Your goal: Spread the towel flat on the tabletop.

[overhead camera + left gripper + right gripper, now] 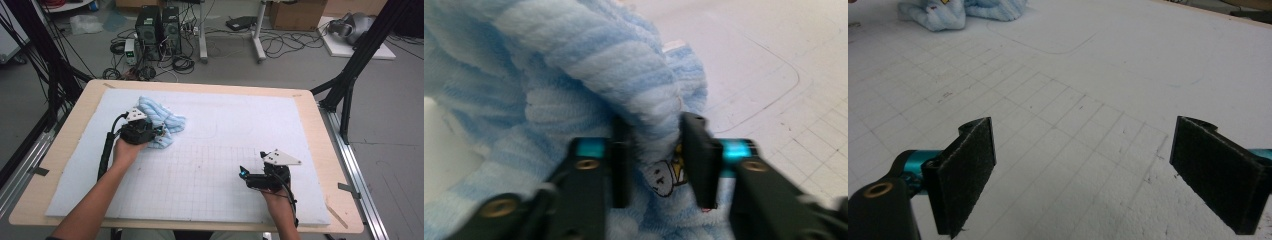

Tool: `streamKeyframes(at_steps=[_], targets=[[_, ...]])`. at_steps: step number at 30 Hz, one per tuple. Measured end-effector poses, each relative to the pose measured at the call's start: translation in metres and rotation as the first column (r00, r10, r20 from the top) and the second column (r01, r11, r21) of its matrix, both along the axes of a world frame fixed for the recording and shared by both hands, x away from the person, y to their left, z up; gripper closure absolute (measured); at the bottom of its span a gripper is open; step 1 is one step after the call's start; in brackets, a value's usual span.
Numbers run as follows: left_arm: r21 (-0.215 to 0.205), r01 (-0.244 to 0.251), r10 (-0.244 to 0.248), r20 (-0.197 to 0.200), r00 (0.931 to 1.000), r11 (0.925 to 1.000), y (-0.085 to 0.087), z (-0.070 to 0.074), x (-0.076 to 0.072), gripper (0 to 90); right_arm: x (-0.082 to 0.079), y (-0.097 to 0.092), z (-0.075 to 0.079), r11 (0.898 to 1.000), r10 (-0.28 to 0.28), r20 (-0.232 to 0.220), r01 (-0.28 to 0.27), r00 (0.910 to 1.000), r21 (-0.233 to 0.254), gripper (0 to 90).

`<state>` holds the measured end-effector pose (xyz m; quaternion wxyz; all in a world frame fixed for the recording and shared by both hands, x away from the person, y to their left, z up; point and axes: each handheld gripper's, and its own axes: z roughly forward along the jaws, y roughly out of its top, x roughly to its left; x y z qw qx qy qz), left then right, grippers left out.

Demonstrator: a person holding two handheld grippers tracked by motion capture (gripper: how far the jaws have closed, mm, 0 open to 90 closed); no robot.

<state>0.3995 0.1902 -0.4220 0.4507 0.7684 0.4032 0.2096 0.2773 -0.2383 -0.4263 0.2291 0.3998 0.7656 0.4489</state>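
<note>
1. At the left of the surface [70, 165], a wooden top covered by a white gridded mat [210, 165], lies a crumpled light-blue striped towel [159, 120], bunched in a heap near the mat's far-left part.

2. The left gripper [155, 133] sits right against the near edge of that heap. In the left gripper view its pads [693, 150] press a thick fold of the towel [624, 75] from both sides, so it is pinching the cloth. A small printed patch shows on the towel just below the pinched fold.

3. The middle of the mat is bare grid, with a faint drawn outline of rounded corners on its far half.

4. At the right, the right gripper [246, 176] rests low over the near-right part of the mat, well apart from the towel. In the right gripper view its jaws stand spread wide with nothing between them, and the towel [955, 12] shows far off at the top left.

5. Judging how far along: the work looks like handling or laying out the towel, and it appears to be at an early stage. A first hold on one fold is made; the cloth is not yet lifted, spread or folded, and the right gripper has yet to take a share.

6. What seems left: raising the pinched fold, finding a second edge or corner, and opening out the heap.
</note>
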Motion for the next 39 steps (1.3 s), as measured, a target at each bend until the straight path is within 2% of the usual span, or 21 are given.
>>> streamKeyframes(at_steps=[4, 8, 9, 10, 12, 15, 16, 17, 19, 21, 22, 23, 24, 26, 28, 29, 30, 31, 33, 35, 39], targets=[[-0.022, 0.066, -0.065, 0.036, 0.9972, 0.9976, -0.005, 0.007, -0.007, 82.5, 0.0, -0.001, 0.0, 1.0, -0.003, 0.0, 0.003, 1.0, 0.001, 10.3], [-0.035, 0.147, -0.145, 0.053, 0.9881, 0.9886, -0.009, 0.014, -0.016, 83.0, 0.0, -0.001, 0.0, 1.0, -0.005, 0.001, 0.005, 1.0, 0.002, 10.3], [-0.062, 0.196, -0.192, 0.067, 0.9792, 0.9787, -0.013, 0.019, -0.023, 83.2, 0.001, -0.001, 0.0, 1.0, -0.004, 0.002, 0.004, 1.0, 0.001, 10.3], [-0.062, 0.196, -0.192, 0.067, 0.9792, 0.9787, -0.013, 0.019, -0.023, 83.2, 0.001, -0.001, 0.0, 1.0, -0.004, 0.002, 0.004, 1.0, 0.001, 10.3], [-0.073, 0.245, -0.239, 0.089, 0.9671, 0.9668, -0.019, 0.025, -0.03, 83.2, 0.001, 0.0, 0.0, 1.0, -0.006, 0.001, 0.006, 1.0, 0.002, 10.3], [-0.103, 0.324, -0.311, 0.119, 0.9429, 0.9406, -0.03, 0.035, -0.043, 83.2, 0.001, 0.0, -0.001, 1.0, -0.007, -0.003, 0.007, 1.0, 0.0, 10.3], [-0.127, 0.377, -0.361, 0.129, 0.9235, 0.9176, -0.038, 0.039, -0.051, 83.3, 0.001, 0.0, -0.001, 1.0, -0.007, -0.004, 0.007, 1.0, 0.001, 10.3], [-0.127, 0.377, -0.361, 0.129, 0.9235, 0.9176, -0.038, 0.039, -0.051, 83.4, 0.001, 0.0, -0.001, 1.0, -0.007, -0.004, 0.007, 1.0, 0.001, 10.3], [-0.133, 0.423, -0.407, 0.132, 0.904, 0.8965, -0.045, 0.042, -0.057, 83.4, 0.001, 0.0, -0.001, 1.0, -0.008, -0.003, 0.008, 1.0, 0.001, 10.3], [-0.166, 0.487, -0.47, 0.135, 0.8725, 0.8575, -0.055, 0.044, -0.065, 83.5, 0.001, 0.0, -0.001, 1.0, -0.01, -0.001, 0.01, 0.9999, 0.003, 10.3], [-0.172, 0.533, -0.514, 0.145, 0.8454, 0.8284, -0.062, 0.047, -0.072, 83.5, 0.001, 0.0, -0.001, 1.0, -0.012, -0.005, 0.012, 0.9999, 0.003, 10.3], [-0.172, 0.533, -0.514, 0.145, 0.8454, 0.8284, -0.062, 0.047, -0.072, 83.4, 0.001, 0.0, -0.001, 1.0, -0.012, -0.006, 0.012, 0.9999, 0.003, 10.3], [-0.163, 0.553, -0.533, 0.15, 0.8327, 0.8173, -0.067, 0.048, -0.075, 83.4, 0.001, 0.0, -0.001, 1.0, -0.012, -0.006, 0.012, 0.9999, 0.003, 10.3], [-0.15, 0.568, -0.551, 0.141, 0.8225, 0.8093, -0.073, 0.045, -0.077, 83.1, 0.001, 0.0, -0.001, 1.0, -0.014, -0.007, 0.014, 0.9999, 0.001, 10.3], [-0.123, 0.55, -0.536, 0.128, 0.8343, 0.8262, -0.076, 0.04, -0.074, 81.1, 0.001, -0.001, -0.001, 1.0, -0.014, -0.003, 0.014, 0.9999, -0.001, 10.3], [-0.116, 0.515, -0.503, 0.117, 0.8563, 0.8495, -0.075, 0.037, -0.072, 75.5, 0.001, -0.001, -0.001, 1.0, -0.019, -0.006, 0.019, 0.9998, 0.001, 10.3], [-0.11, 0.477, -0.469, 0.098, 0.878, 0.8717, -0.074, 0.034, -0.07, 54.0, 0.0, -0.001, -0.001, 1.0, -0.02, -0.007, 0.02, 0.9998, -0.001, 10.3], [-0.106, 0.444, -0.436, 0.091, 0.8955, 0.8899, -0.072, 0.033, -0.068, 49.0, 0.0, -0.001, -0.001, 1.0, -0.021, -0.006, 0.021, 0.9998, -0.003, 10.3], [-0.1, 0.382, -0.373, 0.102, 0.9224, 0.9187, -0.062, 0.031, -0.065, 43.6, 0.0, -0.002, -0.001, 1.0, -0.024, -0.011, 0.024, 0.9997, -0.004, 10.3], [-0.08, 0.336, -0.326, 0.113, 0.9386, 0.9385, -0.05, 0.03, -0.064, 41.8, 0.001, -0.002, -0.001, 1.0, -0.02, -0.012, 0.02, 0.9997, 0.003, 10.3], [-0.091, 0.259, -0.249, 0.105, 0.9628, 0.9617, -0.024, 0.022, -0.062, 40.5, 0.002, 0.001, -0.001, 1.0, -0.014, -0.011, 0.014, 0.9999, 0.012, 10.3]])
